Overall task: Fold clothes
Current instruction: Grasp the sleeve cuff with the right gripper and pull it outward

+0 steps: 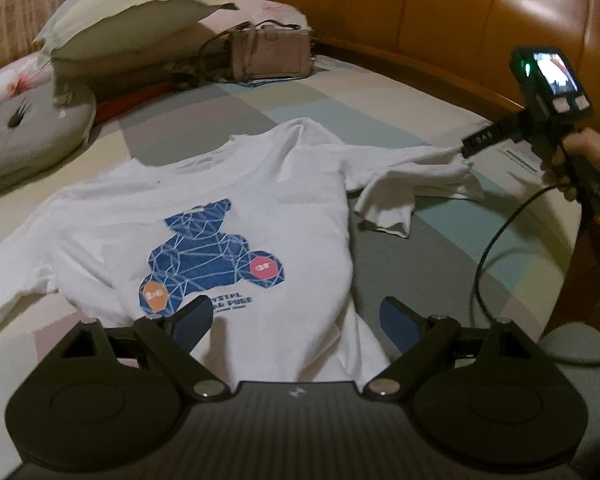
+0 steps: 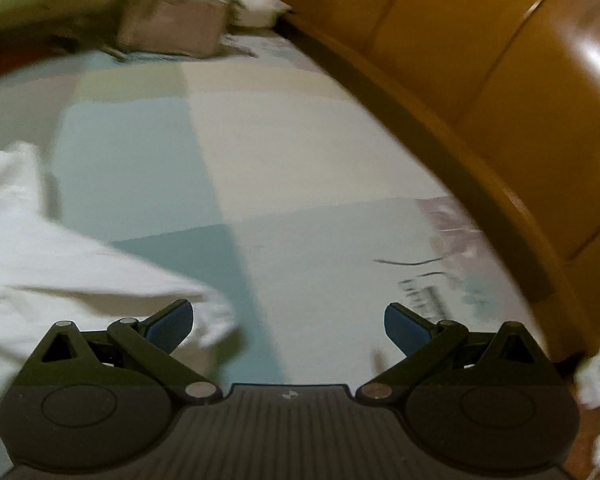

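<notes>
Four fingers (image 1: 192, 320) spread, two per gripper, over one white T-shirt (image 1: 204, 208).

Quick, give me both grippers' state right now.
Left gripper: open, holding nothing, over the white T-shirt.
Right gripper: open, holding nothing, beside the shirt's sleeve.

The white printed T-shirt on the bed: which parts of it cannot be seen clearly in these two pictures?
- White T-shirt with blue bear print: the hem is hidden behind the open left tongs in the left wrist view.
- Black text under the print: partly covered by a blue fingertip, too blurred to read.
- Its sleeve in the right wrist view: motion-blurred, cut off by the left edge; contact with the open right tongs is unclear.
</notes>
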Available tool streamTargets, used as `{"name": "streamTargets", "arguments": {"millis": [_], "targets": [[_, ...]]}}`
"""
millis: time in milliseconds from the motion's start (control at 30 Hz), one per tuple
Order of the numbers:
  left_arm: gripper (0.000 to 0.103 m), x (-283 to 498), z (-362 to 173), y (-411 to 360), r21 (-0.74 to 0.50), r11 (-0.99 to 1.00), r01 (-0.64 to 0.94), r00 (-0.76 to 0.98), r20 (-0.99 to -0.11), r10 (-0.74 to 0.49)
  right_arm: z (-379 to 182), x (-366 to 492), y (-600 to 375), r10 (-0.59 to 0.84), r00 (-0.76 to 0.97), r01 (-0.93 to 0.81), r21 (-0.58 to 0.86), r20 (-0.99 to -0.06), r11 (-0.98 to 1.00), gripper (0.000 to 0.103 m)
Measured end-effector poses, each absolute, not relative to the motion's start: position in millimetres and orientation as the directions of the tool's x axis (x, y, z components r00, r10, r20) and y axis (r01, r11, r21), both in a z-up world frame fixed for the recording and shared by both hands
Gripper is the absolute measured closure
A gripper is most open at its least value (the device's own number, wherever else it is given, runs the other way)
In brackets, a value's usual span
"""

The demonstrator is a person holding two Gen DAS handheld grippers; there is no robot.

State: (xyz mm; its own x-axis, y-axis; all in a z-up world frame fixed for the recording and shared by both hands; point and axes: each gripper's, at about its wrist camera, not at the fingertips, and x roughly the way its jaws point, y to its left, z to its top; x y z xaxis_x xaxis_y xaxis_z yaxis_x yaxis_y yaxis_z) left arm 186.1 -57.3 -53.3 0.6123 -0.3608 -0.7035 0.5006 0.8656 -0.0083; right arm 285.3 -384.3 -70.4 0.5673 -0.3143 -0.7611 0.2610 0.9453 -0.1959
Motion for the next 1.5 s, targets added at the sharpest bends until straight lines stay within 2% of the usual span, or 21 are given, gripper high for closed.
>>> {"name": "streamTargets", "arguments": {"millis": [167, 333, 600, 767, 900, 933, 1133, 1233, 1500], "targets": [[0.012, 183, -50, -62, 0.007, 0.863, 0.506, 0.621, -0.697, -0.359, -47, 270, -349, -0.053, 0.627, 0.142, 0.048, -0.777, 0.989, 0.0], [0.012, 177, -48, -58, 0.009, 0.865, 0.502, 0.627, -0.693, -0.357, -55, 278, -321, 0.22, 0.57, 0.048, 0.3, -0.792, 0.953, 0.0], [0.012, 176, -46, -47, 0.008, 0.881, 0.474, 0.635, -0.696, -0.336, -84, 301, -317, 0.381, 0.541, 0.102, 0.509, -0.75, 0.855, 0.001], [0.012, 177, -50, -45, 0.001, 0.881, 0.473, 0.627, -0.703, -0.335, -95, 308, -301, 0.33, 0.527, 0.115, 0.45, -0.783, 0.885, 0.001], [0.012, 178, -53, -45, 0.002, 0.882, 0.471, 0.624, -0.708, -0.331, -99, 308, -281, 0.063, 0.544, 0.139, 0.164, -0.837, 0.977, 0.001], [0.012, 178, -54, -44, -0.001, 0.881, 0.473, 0.622, -0.708, -0.334, -102, 307, -279, 0.032, 0.54, 0.144, 0.13, -0.841, 0.981, 0.001], [0.012, 180, -58, -45, -0.006, 0.882, 0.472, 0.614, -0.716, -0.333, -110, 312, -278, -0.033, 0.548, 0.235, 0.116, -0.836, 0.965, 0.0], [0.012, 179, -58, -43, -0.013, 0.882, 0.471, 0.613, -0.715, -0.337, -112, 318, -275, -0.098, 0.552, 0.258, 0.059, -0.828, 0.964, 0.0], [0.012, 177, -59, -37, -0.029, 0.882, 0.469, 0.611, -0.711, -0.349, -119, 275, -315, -0.131, 0.52, 0.273, 0.019, -0.844, 0.962, 0.0]]}}
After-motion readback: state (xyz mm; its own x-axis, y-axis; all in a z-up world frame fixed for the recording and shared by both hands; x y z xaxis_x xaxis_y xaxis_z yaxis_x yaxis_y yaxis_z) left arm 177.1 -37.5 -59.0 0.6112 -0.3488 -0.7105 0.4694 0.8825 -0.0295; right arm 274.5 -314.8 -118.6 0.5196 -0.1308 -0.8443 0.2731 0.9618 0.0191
